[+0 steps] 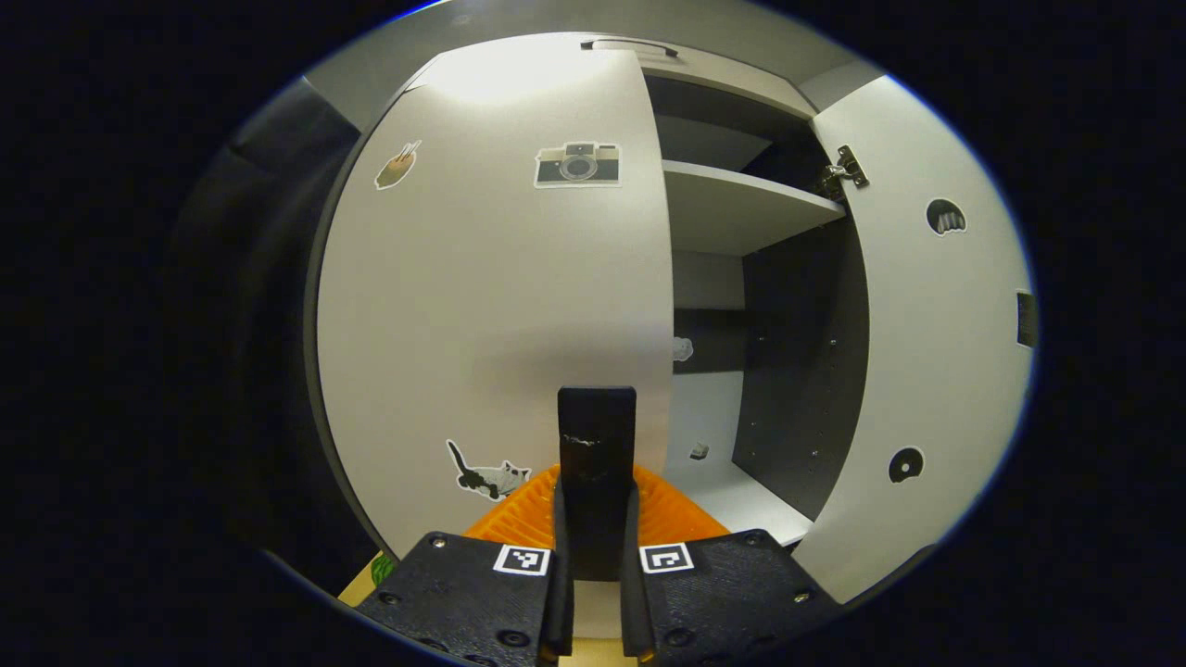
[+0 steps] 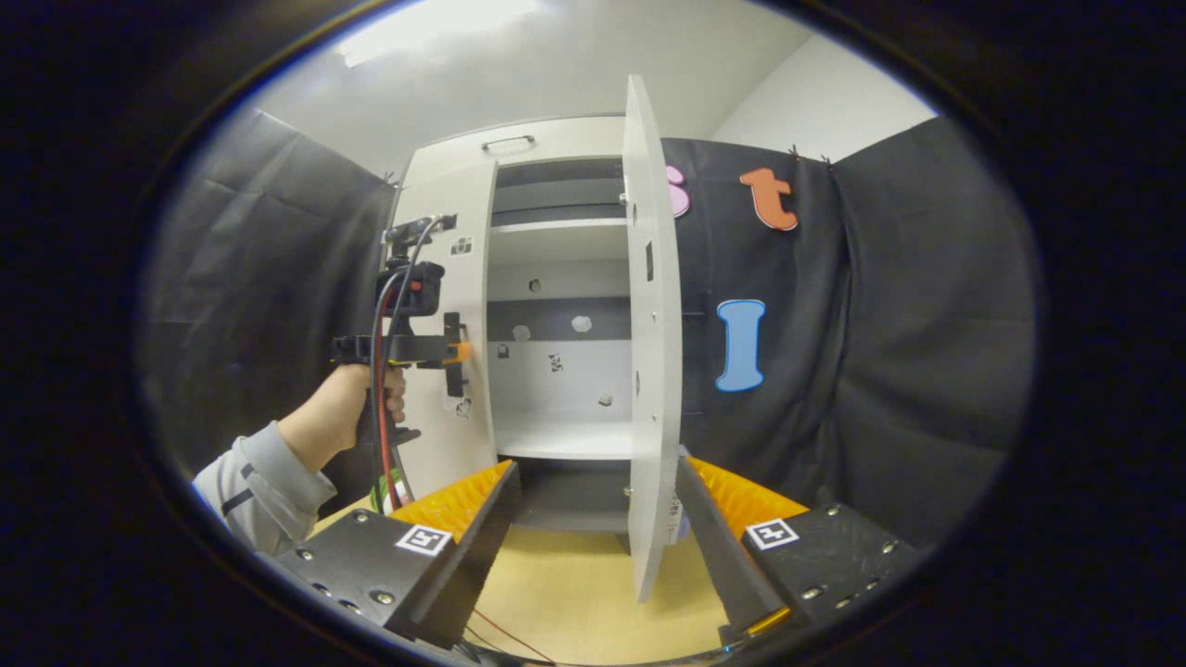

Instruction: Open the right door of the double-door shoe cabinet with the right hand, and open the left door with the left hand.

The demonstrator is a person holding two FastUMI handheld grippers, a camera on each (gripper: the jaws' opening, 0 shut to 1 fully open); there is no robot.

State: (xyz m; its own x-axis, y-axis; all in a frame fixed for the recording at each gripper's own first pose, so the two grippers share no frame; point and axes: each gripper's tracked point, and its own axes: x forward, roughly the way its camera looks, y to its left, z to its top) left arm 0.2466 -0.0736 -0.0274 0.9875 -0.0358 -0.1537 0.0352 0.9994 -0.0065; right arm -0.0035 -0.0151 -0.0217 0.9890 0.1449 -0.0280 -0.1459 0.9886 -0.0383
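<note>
The white shoe cabinet [image 2: 556, 139] stands ahead. Its right door [image 2: 649, 352] is swung wide open, edge-on in the right gripper view and seen from inside [image 1: 927, 324] in the left gripper view. My right gripper [image 2: 595, 468] is open, and the door's lower edge stands between its spread fingers without touching them. The left door [image 1: 500, 306], with stickers on it, looks flush with the cabinet. Its dark vertical handle [image 1: 596, 435] sits between the fingers of my left gripper [image 1: 596, 482], which is shut on it. A hand holds that left gripper [image 2: 408, 347] at the left door [image 2: 445, 324].
Inside are bare white shelves [image 1: 741, 208] and a dark side wall [image 1: 801, 371]. A small handle [image 2: 507, 142] sits on the top panel. The cabinet stands on a pale wooden floor [image 2: 574, 593]. Black cloth [image 2: 880, 324] closes off both sides.
</note>
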